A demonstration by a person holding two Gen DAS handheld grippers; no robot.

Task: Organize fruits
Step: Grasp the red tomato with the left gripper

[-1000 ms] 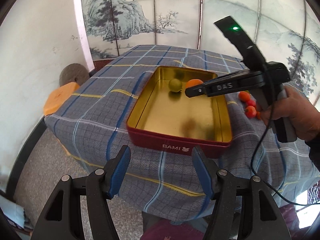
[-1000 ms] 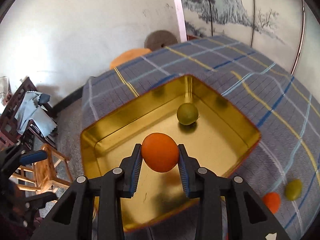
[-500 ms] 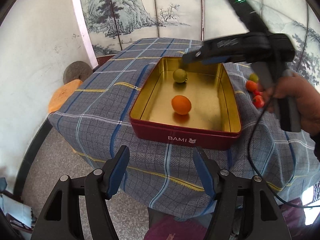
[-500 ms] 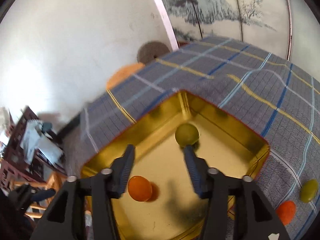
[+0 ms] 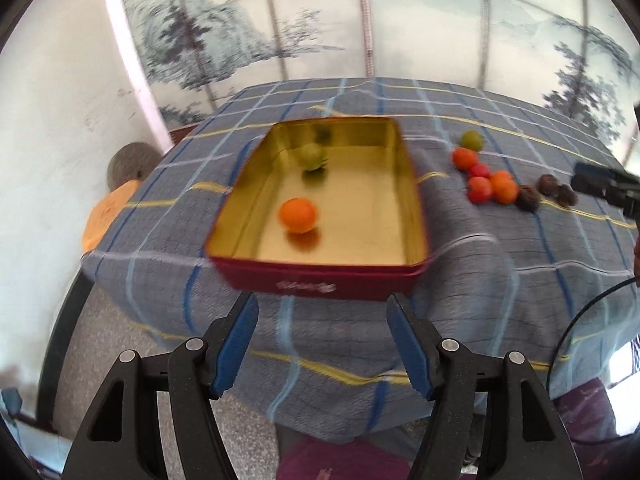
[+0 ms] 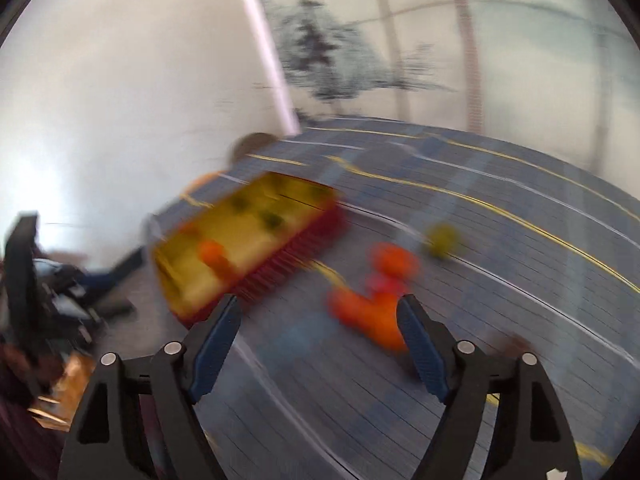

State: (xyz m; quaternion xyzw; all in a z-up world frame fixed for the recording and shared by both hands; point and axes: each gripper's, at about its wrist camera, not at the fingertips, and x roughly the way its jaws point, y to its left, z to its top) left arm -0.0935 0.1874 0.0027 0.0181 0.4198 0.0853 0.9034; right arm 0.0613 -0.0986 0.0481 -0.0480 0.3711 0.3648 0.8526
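Showing, left wrist: left gripper (image 5: 322,344) wide, empty; red tin (image 5: 320,280), label blurred unreadable, holds orange fruit (image 5: 298,215), released since earlier, and green fruit (image 5: 313,156). Right wrist, blurred: right gripper (image 6: 320,344) wide, empty, now withdrawn over loose fruits (image 6: 372,312) on the tablecloth (image 6: 520,260).

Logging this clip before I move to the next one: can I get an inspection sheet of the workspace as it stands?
Surface: table under a blue plaid cloth, draped over the edges.
Job's things: red tin with gold interior holds one orange fruit and one green fruit. Loose pile of orange, red and green fruit lies on the cloth to the tin's right, with three dark fruits beside it.
Clutter: nothing seen on the table.
Grippers: left gripper open, empty, short of the tin. Right gripper open, empty, near the pile; view blurred.
Cables: black cable at right edge.
Surroundings: painted screen, white wall, orange cushion on the floor.
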